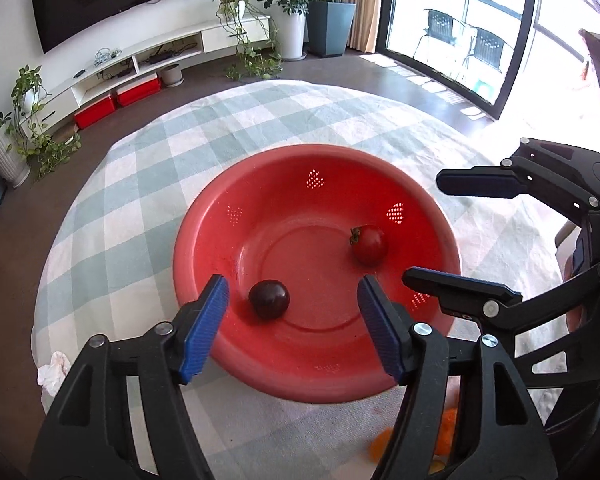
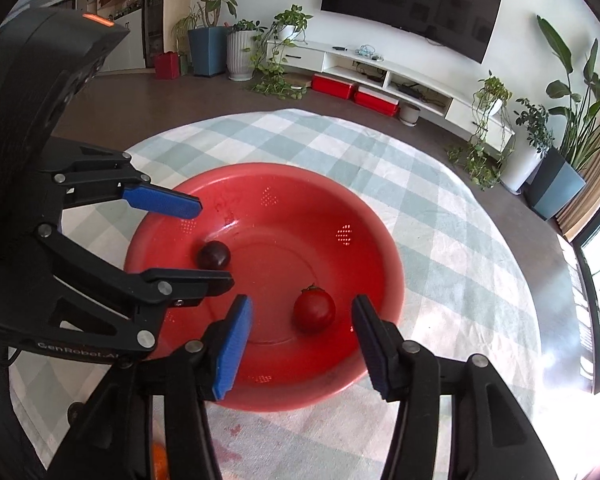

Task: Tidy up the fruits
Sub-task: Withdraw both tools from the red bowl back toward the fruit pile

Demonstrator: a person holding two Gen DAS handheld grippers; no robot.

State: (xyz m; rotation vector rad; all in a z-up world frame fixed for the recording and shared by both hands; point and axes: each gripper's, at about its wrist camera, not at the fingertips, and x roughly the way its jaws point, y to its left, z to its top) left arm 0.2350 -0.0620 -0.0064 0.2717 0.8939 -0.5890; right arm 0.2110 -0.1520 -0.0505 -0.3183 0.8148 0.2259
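Note:
A red perforated bowl (image 1: 428, 220) stands on the checked tablecloth; it also shows in the right wrist view (image 2: 300, 184). In it lie a dark purple grape (image 1: 269, 299) (image 2: 213, 255) and a red cherry tomato (image 1: 368, 245) (image 2: 314, 311) with a green stalk. My left gripper (image 1: 292, 300) is open and empty above the bowl's near rim, with the grape between its fingers' lines. My right gripper (image 2: 300, 316) is open and empty, with the tomato between its fingers. Each gripper shows in the other's view: the right one (image 1: 440, 232), the left one (image 2: 216, 244).
Orange fruit pieces (image 1: 444, 428) lie on the cloth near me, one also in the right wrist view (image 2: 160, 460). A crumpled white tissue (image 1: 54, 368) lies at the table's left edge. The round table (image 1: 148, 168) ends in a drop to the dark floor.

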